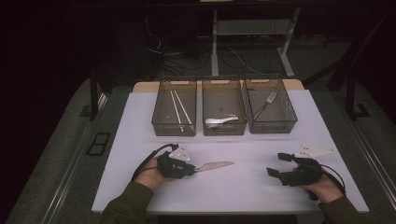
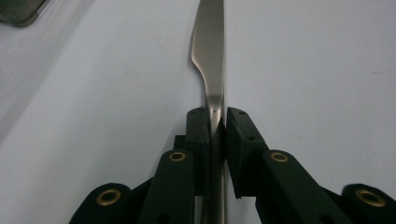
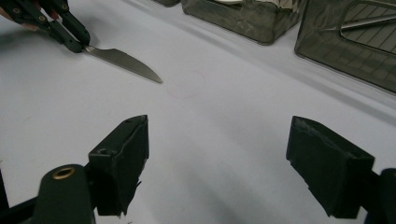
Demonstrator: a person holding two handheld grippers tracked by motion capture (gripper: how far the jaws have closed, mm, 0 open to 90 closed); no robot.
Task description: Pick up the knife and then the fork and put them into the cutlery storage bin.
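One table knife (image 1: 215,165) lies at lower centre of the white surface (image 1: 243,186), its handle hidden inside the left tongs (image 1: 190,169), which pinch it. The right tongs (image 1: 279,164), lower right, gape wide and hold nothing. Three mesh bins (image 1: 224,112) stand above: two chopsticks (image 1: 179,110), one spoon (image 1: 220,121), one fork (image 1: 266,104), all dim.

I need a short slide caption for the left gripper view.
Left hand-held gripper shut on a table knife lying on the white table.
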